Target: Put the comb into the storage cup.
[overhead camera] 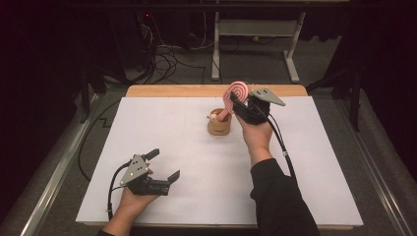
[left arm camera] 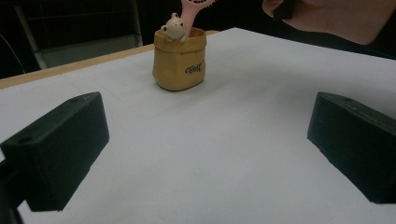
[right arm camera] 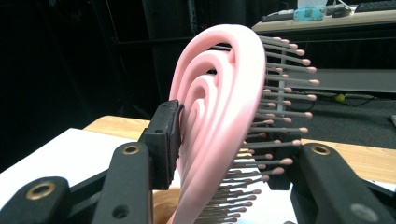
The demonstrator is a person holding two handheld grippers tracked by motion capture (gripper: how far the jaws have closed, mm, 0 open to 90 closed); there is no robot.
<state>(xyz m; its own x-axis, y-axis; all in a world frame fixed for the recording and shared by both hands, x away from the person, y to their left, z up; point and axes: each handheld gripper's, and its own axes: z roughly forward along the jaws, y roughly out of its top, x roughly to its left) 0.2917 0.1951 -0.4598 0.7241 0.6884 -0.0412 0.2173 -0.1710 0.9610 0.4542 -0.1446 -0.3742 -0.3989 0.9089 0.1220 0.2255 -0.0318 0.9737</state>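
High view: the pink brush (overhead camera: 235, 94) stands with its handle down in the tan cup (overhead camera: 219, 124) near the far middle of the white surface (overhead camera: 196, 147), its head caught in the right tool (overhead camera: 239, 104); I judge the placing nearly done, with letting go and drawing back left. The left tool (overhead camera: 164, 164) rests spread and empty near the front edge. Left gripper view: wide-apart jaws frame bare surface, and the cup (left arm camera: 179, 59) sits far off with a small bear figure (left arm camera: 174, 28) at its rim beside the brush handle (left arm camera: 198, 7). Right gripper view: the jaws pinch the brush head (right arm camera: 219, 116), one pad on its back, the other against the bristles.
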